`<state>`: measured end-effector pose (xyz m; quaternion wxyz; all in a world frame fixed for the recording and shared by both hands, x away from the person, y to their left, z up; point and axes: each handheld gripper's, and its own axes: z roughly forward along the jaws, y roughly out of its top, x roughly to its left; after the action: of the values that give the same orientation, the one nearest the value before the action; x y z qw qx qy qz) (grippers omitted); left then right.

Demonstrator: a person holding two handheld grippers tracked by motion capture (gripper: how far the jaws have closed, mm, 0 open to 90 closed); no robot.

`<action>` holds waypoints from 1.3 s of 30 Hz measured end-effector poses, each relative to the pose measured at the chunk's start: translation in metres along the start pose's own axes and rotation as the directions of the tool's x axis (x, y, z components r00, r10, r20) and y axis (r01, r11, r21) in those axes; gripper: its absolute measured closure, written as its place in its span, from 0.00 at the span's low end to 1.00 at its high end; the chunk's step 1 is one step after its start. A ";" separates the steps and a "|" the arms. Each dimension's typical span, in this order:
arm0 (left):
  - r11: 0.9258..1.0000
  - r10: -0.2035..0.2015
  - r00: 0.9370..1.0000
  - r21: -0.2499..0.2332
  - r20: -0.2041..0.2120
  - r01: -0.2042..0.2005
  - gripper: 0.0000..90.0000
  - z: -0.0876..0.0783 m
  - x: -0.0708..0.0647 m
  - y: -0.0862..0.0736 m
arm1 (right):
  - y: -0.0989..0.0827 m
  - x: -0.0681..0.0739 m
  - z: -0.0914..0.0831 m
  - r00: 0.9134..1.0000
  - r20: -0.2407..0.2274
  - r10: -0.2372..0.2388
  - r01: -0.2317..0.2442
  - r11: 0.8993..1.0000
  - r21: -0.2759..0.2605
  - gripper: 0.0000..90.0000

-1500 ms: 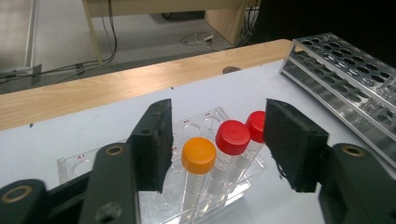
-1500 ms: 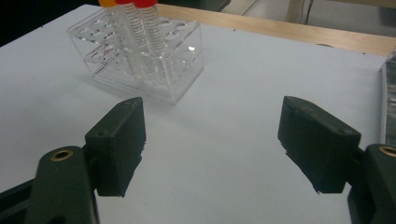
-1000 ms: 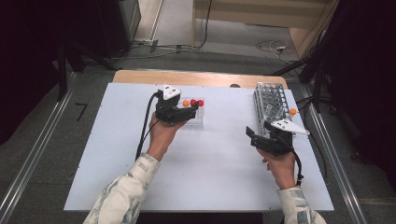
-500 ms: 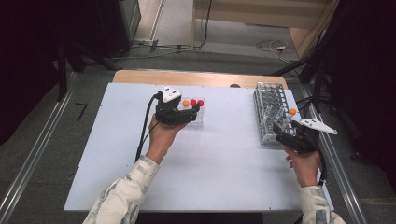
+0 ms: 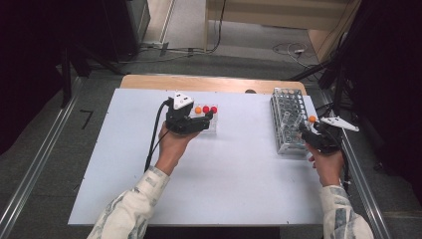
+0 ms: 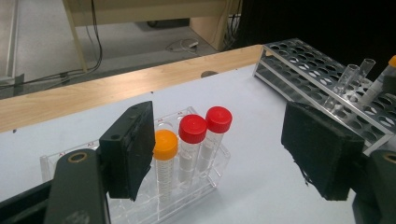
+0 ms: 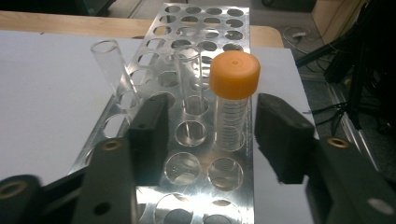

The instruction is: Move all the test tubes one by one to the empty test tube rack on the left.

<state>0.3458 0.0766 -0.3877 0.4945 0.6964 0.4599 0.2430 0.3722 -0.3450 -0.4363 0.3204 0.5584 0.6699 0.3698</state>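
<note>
Even overhead light brightens the white table (image 5: 239,189), surroundings fall dark, and the near jaws look slightly soft.

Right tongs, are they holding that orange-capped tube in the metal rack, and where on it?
No. The right tongs are open; the orange-capped tube stands in the metal rack between the jaws, with gaps on both sides.

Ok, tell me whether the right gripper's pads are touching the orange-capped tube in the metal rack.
Apart. The right gripper view shows rack between each pad and the orange-capped tube, which stands in the metal rack.
</note>
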 end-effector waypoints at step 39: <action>1.000 0.013 1.000 0.006 0.001 -0.013 0.30 0.001 -0.005 -0.002 | 0.030 0.017 -0.039 0.998 -0.033 -0.051 0.049 0.996 -0.075 0.78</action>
<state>0.3433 0.0722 -0.3889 0.4911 0.7010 0.4557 0.2447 0.3519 -0.3306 -0.3907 0.3384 0.5228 0.6750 0.3958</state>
